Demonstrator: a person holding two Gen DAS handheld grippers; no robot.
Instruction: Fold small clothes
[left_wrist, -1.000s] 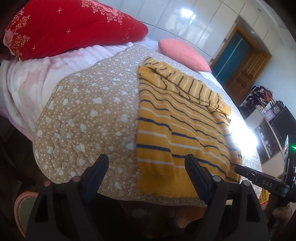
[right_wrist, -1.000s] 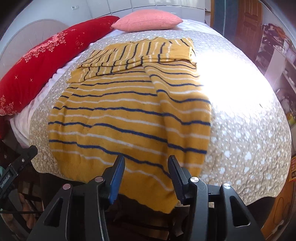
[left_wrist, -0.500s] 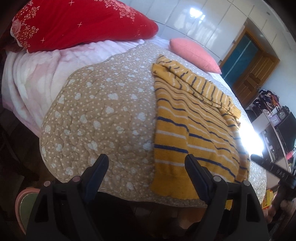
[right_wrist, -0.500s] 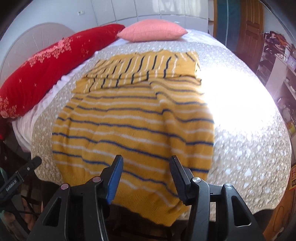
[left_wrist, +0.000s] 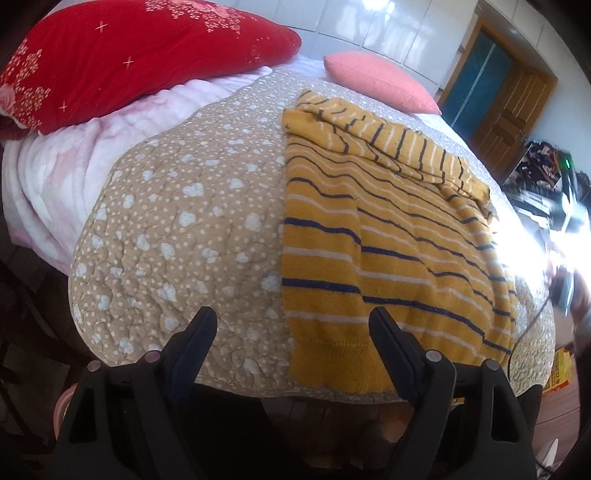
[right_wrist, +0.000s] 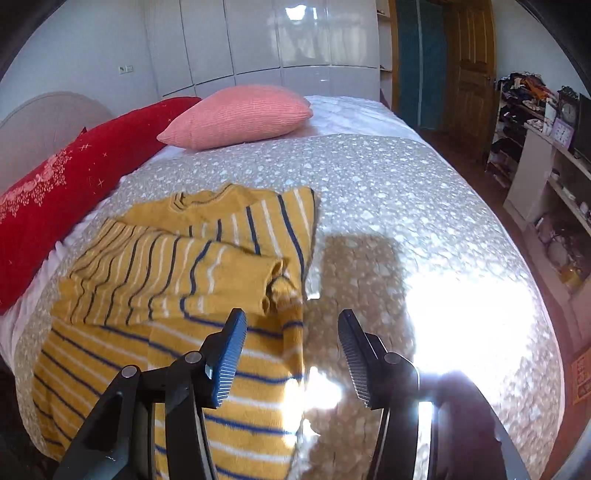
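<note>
A yellow sweater (left_wrist: 388, 236) with navy and white stripes lies flat on the beige dotted quilt (left_wrist: 177, 221), sleeves folded across its chest. My left gripper (left_wrist: 291, 325) is open and empty, hovering at the near bed edge by the sweater's bottom hem and left side. In the right wrist view the sweater (right_wrist: 177, 295) fills the lower left. My right gripper (right_wrist: 290, 343) is open and empty above the sweater's right edge, near the folded sleeve cuff (right_wrist: 273, 273).
A red pillow (left_wrist: 122, 55) and a pink pillow (left_wrist: 376, 81) lie at the head of the bed. A pink blanket (left_wrist: 74, 158) sits left of the quilt. Shelves with clutter (right_wrist: 546, 147) and a wooden door (right_wrist: 469, 62) stand at the right. Strong sun glare (right_wrist: 458, 314) covers the quilt.
My right gripper has moved forward from the bottom hem up over the sweater toward the sleeves. My left gripper has shifted left, so the sweater now sits right of centre.
</note>
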